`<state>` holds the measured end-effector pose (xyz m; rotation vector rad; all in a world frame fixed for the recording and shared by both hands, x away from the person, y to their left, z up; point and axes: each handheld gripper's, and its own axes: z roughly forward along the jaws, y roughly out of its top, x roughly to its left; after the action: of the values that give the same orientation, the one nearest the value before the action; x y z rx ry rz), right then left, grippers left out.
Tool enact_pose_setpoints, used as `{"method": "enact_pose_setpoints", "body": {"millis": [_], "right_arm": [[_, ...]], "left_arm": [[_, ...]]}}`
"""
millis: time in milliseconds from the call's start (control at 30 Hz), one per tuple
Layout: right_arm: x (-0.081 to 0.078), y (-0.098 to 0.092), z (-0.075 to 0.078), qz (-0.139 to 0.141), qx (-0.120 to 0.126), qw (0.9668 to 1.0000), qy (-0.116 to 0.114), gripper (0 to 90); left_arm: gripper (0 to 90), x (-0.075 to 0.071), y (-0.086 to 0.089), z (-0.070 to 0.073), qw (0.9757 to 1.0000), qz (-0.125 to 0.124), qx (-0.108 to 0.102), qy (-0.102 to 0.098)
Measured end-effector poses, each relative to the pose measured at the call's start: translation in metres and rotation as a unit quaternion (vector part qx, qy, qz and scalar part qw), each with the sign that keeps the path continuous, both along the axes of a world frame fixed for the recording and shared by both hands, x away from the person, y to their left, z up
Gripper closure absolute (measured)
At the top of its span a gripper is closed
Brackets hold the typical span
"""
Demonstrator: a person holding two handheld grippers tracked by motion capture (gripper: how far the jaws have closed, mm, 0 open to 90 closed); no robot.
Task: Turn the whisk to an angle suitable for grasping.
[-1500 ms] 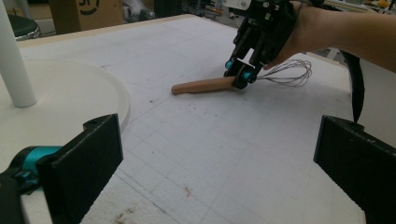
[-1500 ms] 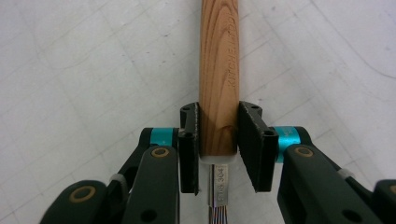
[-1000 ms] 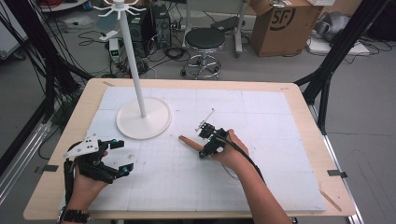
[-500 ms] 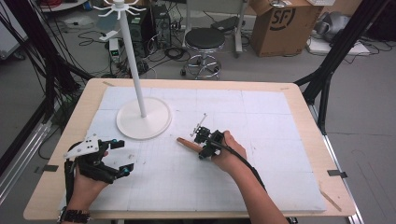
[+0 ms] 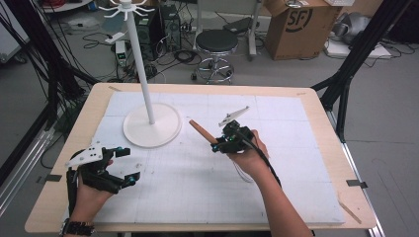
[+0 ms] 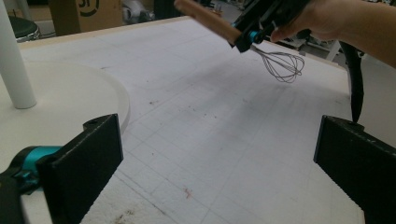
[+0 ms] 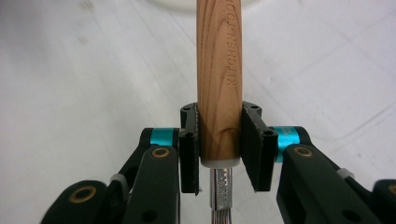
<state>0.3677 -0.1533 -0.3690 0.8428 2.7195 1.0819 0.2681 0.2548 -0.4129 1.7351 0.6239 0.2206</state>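
Observation:
A whisk with a wooden handle is off the mat, and my right gripper is shut on the handle's lower end, near the table's middle. In the right gripper view both pads clamp the handle just above the metal neck. The left gripper view has the handle slanting up to the left and the wire loops hanging below the right gripper. My left gripper rests at the front left, open, jaws wide with nothing between them.
A white stand with a tall pole and hooks on top sits on the white gridded mat at the back left; its base lies close to my left jaw. A stool and a cardboard box stand beyond the table.
The right hand has risen and carried the whisk off the mat, with the handle now tilted up toward the stand. The left gripper has kept still.

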Motion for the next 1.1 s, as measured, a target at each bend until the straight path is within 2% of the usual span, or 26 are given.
{"method": "enact_pose_setpoints", "body": {"millis": [233,300,400,467,500,533,733,767,867,1000,1100], "right_arm": [[-0.002,-0.014,0.017,0.013,0.06,0.9975,-0.034,70.6],[-0.003,-0.015,0.02,0.011,0.067,0.997,-0.039,70.6],[-0.002,-0.018,0.03,0.016,0.1,0.9938,-0.046,70.5],[-0.002,-0.019,0.032,0.017,0.104,0.9932,-0.049,70.5],[-0.002,-0.019,0.037,0.015,0.102,0.9925,-0.066,70.4],[-0.002,-0.019,0.04,0.011,0.102,0.9921,-0.071,70.4],[-0.001,-0.02,0.049,0.011,0.117,0.99,-0.078,70.5],[0.0,-0.023,0.051,0.007,0.135,0.9873,-0.083,70.5],[0.001,-0.028,0.053,0.002,0.159,0.9831,-0.091,70.4],[0.002,-0.034,0.056,-0.008,0.164,0.9807,-0.106,70.4],[0.003,-0.038,0.058,-0.007,0.179,0.9778,-0.109,70.4]], "left_arm": [[1.8,0.0,-0.001,0.0,1.0,-0.002,0.001,0.001],[1.9,0.0,-0.001,0.0,1.0,-0.002,0.0,0.001],[1.9,0.0,0.0,0.0,1.0,-0.002,0.001,0.001],[1.9,0.0,-0.001,0.0,1.0,-0.002,0.001,0.001],[1.8,0.0,-0.001,0.0,1.0,-0.001,0.0,0.001],[1.8,0.0,-0.001,0.0,1.0,-0.001,0.0,0.001],[1.8,0.0,0.0,0.0,1.0,-0.001,0.0,0.0],[1.8,0.0,0.0,0.0,1.0,-0.001,0.0,0.0],[1.9,0.001,0.0,-0.001,1.0,-0.002,-0.001,0.001],[1.8,0.001,-0.001,-0.001,1.0,-0.002,-0.002,0.001],[1.8,0.001,0.0,-0.001,1.0,-0.004,-0.002,0.0]]}}
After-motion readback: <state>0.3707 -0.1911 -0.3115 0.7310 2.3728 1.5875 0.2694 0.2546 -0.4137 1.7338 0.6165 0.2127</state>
